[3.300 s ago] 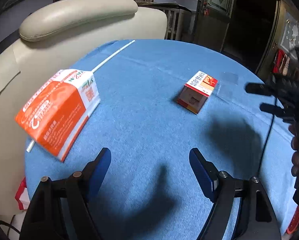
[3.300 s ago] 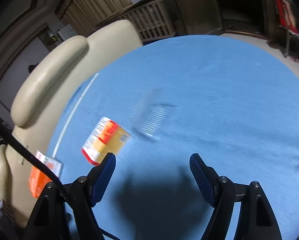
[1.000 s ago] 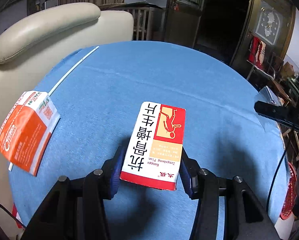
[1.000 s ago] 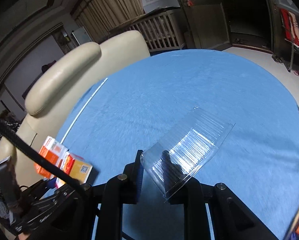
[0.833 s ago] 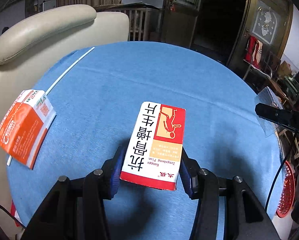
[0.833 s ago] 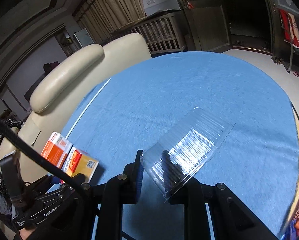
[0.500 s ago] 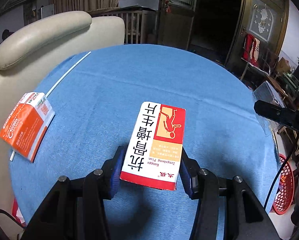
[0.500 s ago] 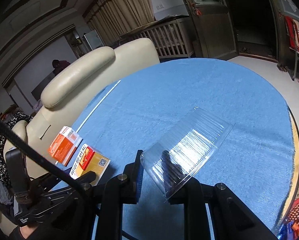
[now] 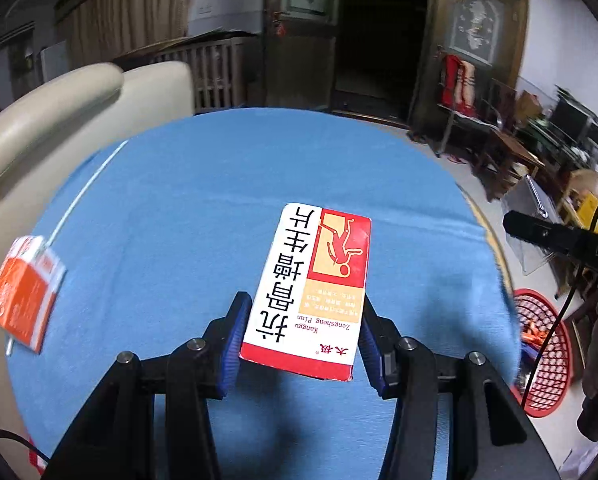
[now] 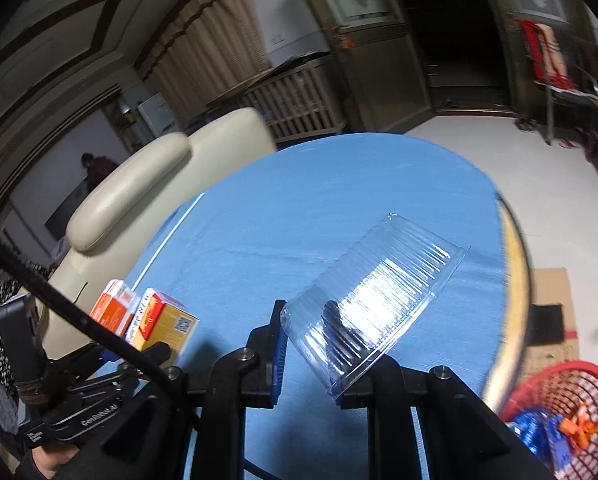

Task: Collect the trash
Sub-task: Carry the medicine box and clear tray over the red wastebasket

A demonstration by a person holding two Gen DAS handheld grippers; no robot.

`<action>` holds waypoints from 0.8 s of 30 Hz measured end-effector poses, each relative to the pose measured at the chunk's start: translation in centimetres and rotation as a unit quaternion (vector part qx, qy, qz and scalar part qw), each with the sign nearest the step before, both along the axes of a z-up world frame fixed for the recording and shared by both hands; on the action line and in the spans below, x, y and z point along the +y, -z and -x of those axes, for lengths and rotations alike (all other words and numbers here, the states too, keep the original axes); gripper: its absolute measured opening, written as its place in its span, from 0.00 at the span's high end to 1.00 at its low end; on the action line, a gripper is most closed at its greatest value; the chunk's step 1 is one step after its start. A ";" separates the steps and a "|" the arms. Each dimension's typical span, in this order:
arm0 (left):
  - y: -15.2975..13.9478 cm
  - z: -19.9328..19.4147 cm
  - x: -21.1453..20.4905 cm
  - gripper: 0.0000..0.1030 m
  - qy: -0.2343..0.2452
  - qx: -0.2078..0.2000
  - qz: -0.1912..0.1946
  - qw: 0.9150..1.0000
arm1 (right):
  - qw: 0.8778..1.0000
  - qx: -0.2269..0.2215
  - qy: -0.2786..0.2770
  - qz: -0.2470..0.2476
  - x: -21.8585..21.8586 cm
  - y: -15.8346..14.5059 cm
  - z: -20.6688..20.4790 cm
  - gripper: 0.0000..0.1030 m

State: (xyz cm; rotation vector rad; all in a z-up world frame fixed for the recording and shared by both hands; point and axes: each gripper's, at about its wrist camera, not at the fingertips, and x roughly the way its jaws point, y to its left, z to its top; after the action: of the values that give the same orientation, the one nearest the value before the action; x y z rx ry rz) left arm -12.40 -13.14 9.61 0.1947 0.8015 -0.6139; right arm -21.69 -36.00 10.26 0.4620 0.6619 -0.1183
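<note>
The left gripper (image 9: 303, 344) is clamped on a red-and-white cardboard medicine box (image 9: 314, 288), holding it clear above the round blue-clothed table (image 9: 227, 184), and the right gripper (image 10: 323, 364) is pinched tight on a clear ribbed plastic tray (image 10: 375, 292), lifted over the table's near right side. Left behind at the table's left edge lies an orange-and-white carton (image 9: 23, 288) beside a thin white stick (image 9: 87, 184). Down on the floor to the right sits a red mesh basket (image 10: 579, 408) with blue and orange scraps in it.
</note>
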 end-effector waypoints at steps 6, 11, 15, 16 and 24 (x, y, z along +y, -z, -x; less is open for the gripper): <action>-0.3 2.3 -4.7 0.49 0.061 -0.001 -0.002 0.998 | 0.998 0.002 0.058 0.000 -3.9 0.2 5.1 0.82; -0.7 4.3 -8.1 0.49 0.103 -0.007 -0.003 0.995 | 0.994 0.002 0.112 -0.004 -7.6 0.5 9.8 0.82; -0.6 5.2 -10.4 0.49 0.129 0.003 -0.007 0.992 | 0.990 0.008 0.138 -0.010 -10.1 1.2 12.5 0.82; -0.6 5.4 -10.9 0.49 0.135 0.004 -0.010 0.991 | 0.990 0.009 0.143 -0.013 -10.6 1.5 13.1 0.82; -0.9 7.8 -14.0 0.49 0.174 0.003 -0.019 0.985 | 0.987 0.038 0.154 -0.040 -13.5 4.5 14.9 0.82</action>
State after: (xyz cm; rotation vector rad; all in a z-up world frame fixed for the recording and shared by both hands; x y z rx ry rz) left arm -20.21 -27.17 10.49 0.3725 0.7924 -0.9285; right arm -36.56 -49.51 5.73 0.6380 0.6677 -0.4039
